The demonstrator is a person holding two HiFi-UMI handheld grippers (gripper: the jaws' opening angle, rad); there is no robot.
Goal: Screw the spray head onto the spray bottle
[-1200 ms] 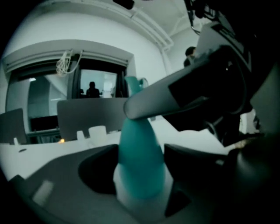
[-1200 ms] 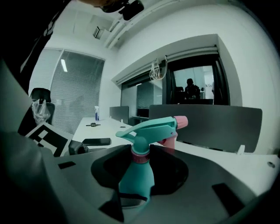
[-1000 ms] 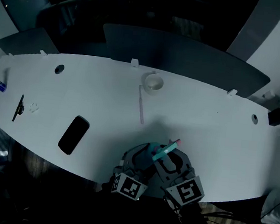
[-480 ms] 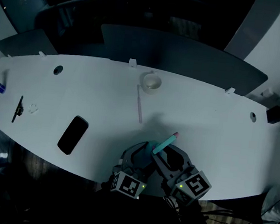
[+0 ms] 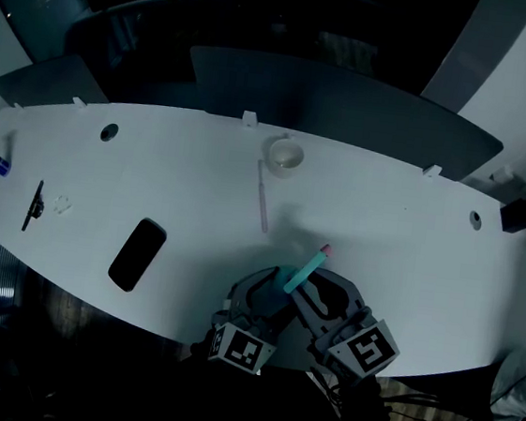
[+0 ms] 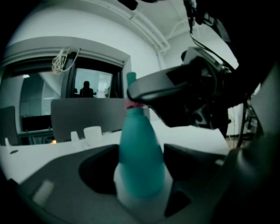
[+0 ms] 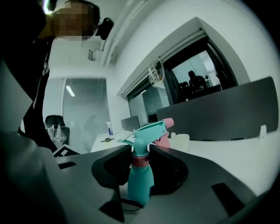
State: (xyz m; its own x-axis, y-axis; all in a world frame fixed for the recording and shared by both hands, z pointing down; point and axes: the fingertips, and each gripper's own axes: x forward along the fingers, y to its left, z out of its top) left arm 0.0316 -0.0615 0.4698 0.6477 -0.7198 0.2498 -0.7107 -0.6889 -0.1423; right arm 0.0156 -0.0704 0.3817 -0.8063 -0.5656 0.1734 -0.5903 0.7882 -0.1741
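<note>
Threading the spray head (image 7: 146, 130) down calls for one still grip and one turning grip, and both are in place. The left gripper (image 6: 142, 171) is clamped on the belly of the teal spray bottle (image 6: 139, 144), holding it upright just off the tabletop (image 5: 408, 259) at its 6 o'clock edge in the head view. The right gripper (image 7: 141, 162) has just been closing, and it now pinches the spray head at its pink collar (image 7: 141, 160), right above the bottle's neck. The nozzle points toward 1 o'clock in the head view.

To do this well, I judge the bottle hand should stay fixed while the right wrist rolls the collar clockwise in short turns. The head must stay square to the neck so the thread does not cross. The pinch should stay on the collar, not on the trigger, and only firm enough to stop slipping. When the wrist runs out of roll, release, turn back and regrip. Stop when the collar binds.
</note>
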